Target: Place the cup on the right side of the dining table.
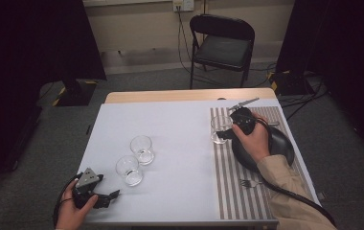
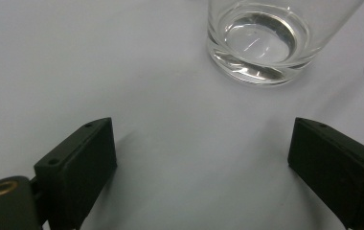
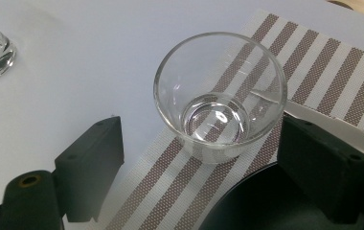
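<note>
While the right gripper (image 1: 224, 133) is hovering over the near-left corner region of the striped placemat (image 1: 233, 191), I am lining it up with the clear tumbler (image 3: 220, 96) that is standing upright on the mat's left edge, just beside the black plate (image 1: 280, 143). In the right gripper view the glass is sitting ahead of and between the two black jaws, slightly nearer the right one, which is close to the glass wall; I cannot tell whether it is touching. The jaws are spread wide and gripping nothing. The glass's axis is running vertically, so I am judging that a level closing from both sides would suit it. My left gripper (image 1: 104, 199) is resting low at the near-left corner of the white table (image 1: 180, 120), its jaws likewise parted wide and empty, with the nearer of two other tumblers (image 2: 261, 40) standing ahead of it and to the right. The right hand is plainly the one closer to the placemat glass. A fork (image 1: 248, 182) is lying on the mat nearer me.
</note>
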`<state>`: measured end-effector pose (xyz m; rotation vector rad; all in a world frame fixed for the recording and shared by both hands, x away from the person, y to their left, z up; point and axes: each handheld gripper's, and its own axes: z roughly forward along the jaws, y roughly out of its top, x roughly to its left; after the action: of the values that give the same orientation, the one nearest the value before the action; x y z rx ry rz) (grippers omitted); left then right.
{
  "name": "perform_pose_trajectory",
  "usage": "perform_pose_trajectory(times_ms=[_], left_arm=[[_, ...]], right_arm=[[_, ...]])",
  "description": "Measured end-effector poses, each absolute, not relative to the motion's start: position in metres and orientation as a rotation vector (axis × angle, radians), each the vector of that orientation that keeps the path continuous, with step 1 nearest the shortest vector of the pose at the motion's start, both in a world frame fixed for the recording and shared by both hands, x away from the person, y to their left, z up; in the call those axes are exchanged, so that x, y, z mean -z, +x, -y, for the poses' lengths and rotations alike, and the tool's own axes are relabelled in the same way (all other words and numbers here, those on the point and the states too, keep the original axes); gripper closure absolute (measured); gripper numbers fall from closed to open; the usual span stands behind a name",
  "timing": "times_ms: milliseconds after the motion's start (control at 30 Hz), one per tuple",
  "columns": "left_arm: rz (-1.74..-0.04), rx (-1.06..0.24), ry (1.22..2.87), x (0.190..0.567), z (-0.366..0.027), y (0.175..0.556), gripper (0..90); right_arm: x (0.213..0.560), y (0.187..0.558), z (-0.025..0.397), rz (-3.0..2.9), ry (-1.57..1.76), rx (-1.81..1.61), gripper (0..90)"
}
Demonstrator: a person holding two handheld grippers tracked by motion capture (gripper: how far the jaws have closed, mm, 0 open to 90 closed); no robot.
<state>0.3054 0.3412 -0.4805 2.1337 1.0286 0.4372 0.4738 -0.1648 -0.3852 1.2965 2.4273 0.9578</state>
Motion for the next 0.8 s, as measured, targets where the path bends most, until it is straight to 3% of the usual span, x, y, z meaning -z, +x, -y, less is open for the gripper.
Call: perform_pose_trajectory(times_ms=[800], left_arm=[[-1.029,-0.437,2.134,0.48,-0.341,0.305,8.5]], right_arm=[[0.389,0.461,0.164,-2.471,1.267,-0.947,15.8]])
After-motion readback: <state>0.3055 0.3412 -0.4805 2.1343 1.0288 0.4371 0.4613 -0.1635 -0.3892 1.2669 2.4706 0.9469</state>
